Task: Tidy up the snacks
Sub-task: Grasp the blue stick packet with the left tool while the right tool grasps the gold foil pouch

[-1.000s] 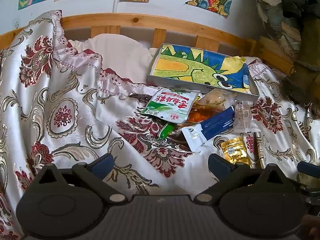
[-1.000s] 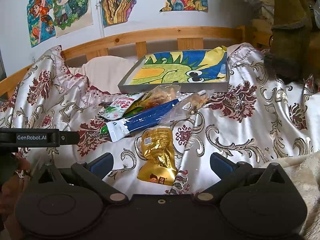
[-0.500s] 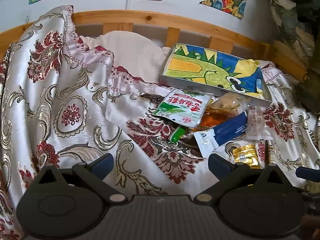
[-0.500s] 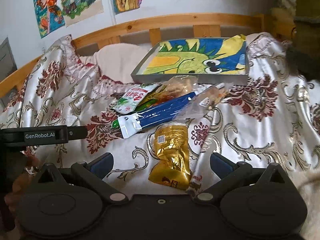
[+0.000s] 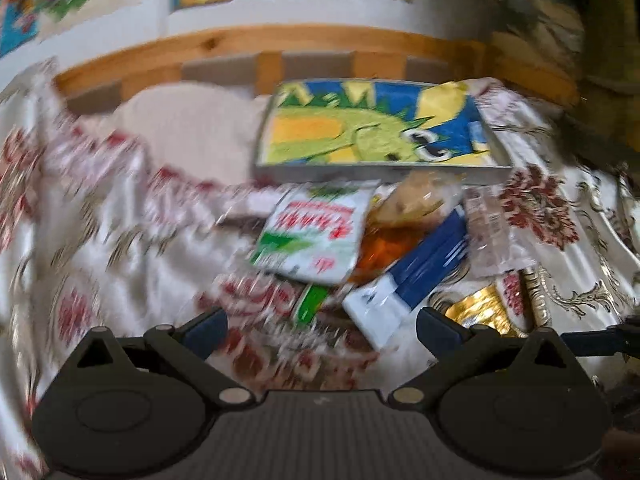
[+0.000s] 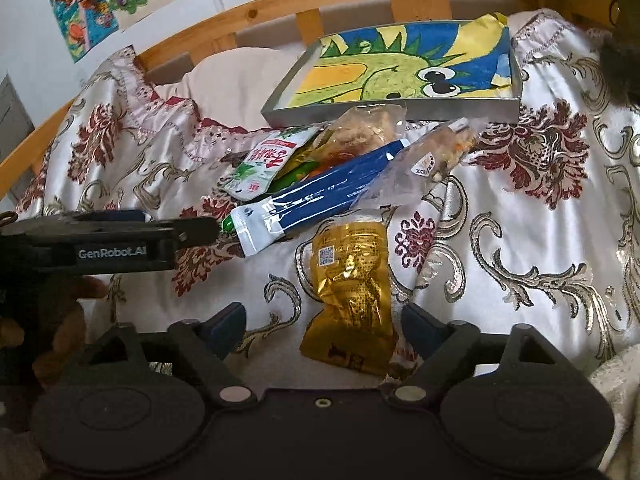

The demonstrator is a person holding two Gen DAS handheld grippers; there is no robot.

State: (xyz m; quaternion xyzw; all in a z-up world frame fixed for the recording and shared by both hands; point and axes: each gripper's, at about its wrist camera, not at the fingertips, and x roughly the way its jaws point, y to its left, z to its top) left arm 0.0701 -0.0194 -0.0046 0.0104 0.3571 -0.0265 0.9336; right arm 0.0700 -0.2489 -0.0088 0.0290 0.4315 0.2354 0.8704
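Note:
A pile of snack packets lies on the patterned bedspread: a green-and-white packet [image 6: 262, 162] [image 5: 316, 232], a long blue packet [image 6: 320, 196] [image 5: 416, 276], clear bags [image 6: 424, 160] and a gold packet [image 6: 352, 296] [image 5: 480, 314]. A flat grey box with a dinosaur picture [image 6: 400, 68] [image 5: 372, 128] lies behind them. My right gripper [image 6: 322, 330] is open, its jaws either side of the gold packet's near end. My left gripper [image 5: 322, 326] is open and empty, just short of the blue packet; it also shows at the left of the right wrist view [image 6: 120, 236]. The left wrist view is blurred.
A wooden headboard [image 6: 352, 4] and a pale pillow [image 6: 240, 80] lie behind the box. Drawings hang on the wall [image 6: 84, 4]. A fluffy cream blanket [image 6: 616, 400] is at the near right.
Both grippers have moved forward toward the snack pile. The right gripper now straddles the gold packet. The left view has swung right and become blurred.

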